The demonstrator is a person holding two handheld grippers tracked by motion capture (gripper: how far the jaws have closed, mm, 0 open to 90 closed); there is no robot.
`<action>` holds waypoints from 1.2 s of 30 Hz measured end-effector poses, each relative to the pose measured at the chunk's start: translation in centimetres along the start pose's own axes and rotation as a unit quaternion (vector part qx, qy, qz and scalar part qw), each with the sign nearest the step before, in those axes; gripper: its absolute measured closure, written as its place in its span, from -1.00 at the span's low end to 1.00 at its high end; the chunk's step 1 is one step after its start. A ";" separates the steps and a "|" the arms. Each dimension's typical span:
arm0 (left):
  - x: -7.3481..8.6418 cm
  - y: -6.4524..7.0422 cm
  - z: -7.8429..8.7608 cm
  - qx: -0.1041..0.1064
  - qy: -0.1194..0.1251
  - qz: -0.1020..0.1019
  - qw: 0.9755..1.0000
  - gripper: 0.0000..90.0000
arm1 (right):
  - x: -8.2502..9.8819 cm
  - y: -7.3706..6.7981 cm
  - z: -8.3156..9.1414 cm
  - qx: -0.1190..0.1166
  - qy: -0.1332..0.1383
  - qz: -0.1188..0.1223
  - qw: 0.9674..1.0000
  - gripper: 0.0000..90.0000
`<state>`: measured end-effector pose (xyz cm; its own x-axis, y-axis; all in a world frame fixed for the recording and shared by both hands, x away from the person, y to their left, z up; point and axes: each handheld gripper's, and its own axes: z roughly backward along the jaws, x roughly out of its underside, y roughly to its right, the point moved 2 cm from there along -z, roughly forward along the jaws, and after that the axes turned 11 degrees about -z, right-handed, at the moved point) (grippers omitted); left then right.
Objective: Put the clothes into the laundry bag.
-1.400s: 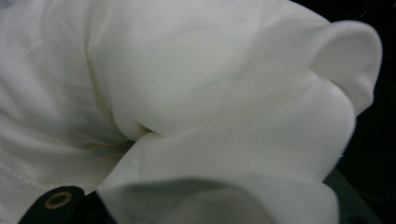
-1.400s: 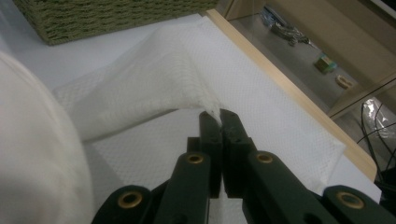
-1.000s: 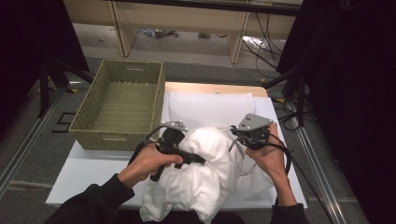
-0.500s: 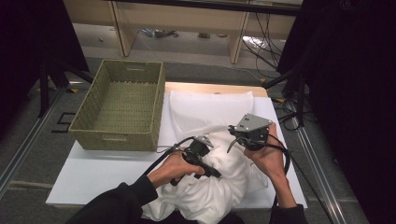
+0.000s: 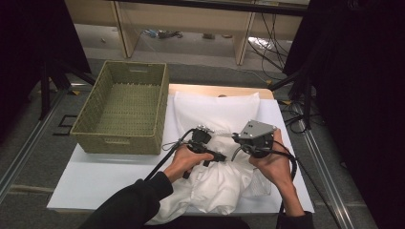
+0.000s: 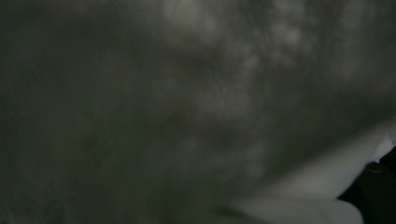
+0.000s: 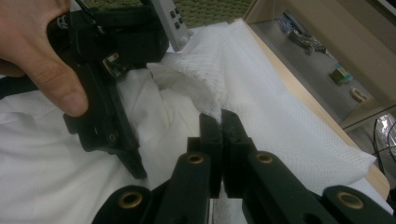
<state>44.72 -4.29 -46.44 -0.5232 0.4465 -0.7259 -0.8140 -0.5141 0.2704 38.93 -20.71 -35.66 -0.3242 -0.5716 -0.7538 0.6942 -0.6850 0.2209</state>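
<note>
Basket: the basket stands empty at about 10 o'clock from the cloth heap, on the white table; nothing has gone into it.

Left gripper: the left gripper points toward 4 o'clock in the high view, with its tip pushed into the folds. Its jaws have just been opening. The left gripper view shows dark, blurred cloth right against the lens, so I cannot tell whether anything lies between the jaws.

Pillow: the pillow is a soft white bulk at 6 o'clock on the table, bunched between the two hands and hanging a little over the near edge.

Case: the textured case lies flat toward 12 o'clock, and its near edge is lifted over the pillow.

Right gripper: the right gripper has its jaws together, clamped on a peak of the case's edge, which it holds up at about 3 o'clock of the left gripper.

Done: judging by the layout, the mouth of the case is held up and the left tool is working in the cloth at that mouth.

Left: most of the pillow lies outside the case, so most of the stuffing is probably ahead, and after that perhaps a move to the basket.
</note>
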 end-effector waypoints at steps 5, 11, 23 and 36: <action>-0.5 0.9 3.1 -0.013 -0.002 -0.043 0.999 -0.54 | 0.7 0.4 0.0 -0.002 0.000 -0.004 1.000 1.00; 0.4 2.3 8.2 -0.042 0.032 -0.106 0.993 -0.64 | 0.5 0.4 0.1 0.000 0.002 -0.001 1.000 1.00; -1.0 2.1 2.0 -0.075 0.016 -0.119 0.990 0.64 | -0.2 -0.4 0.9 -0.005 0.007 0.003 1.000 1.00; 1.6 -0.4 9.0 -0.069 0.038 -0.079 0.994 -0.55 | 1.5 -0.5 0.1 -0.008 -0.019 0.000 1.000 1.00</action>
<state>41.99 3.23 -41.99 -0.3673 0.4763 -0.7989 -0.8390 -0.5404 0.0636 38.09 -21.28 -36.83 -0.3475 -0.5891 -0.7295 0.7050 -0.6771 0.2110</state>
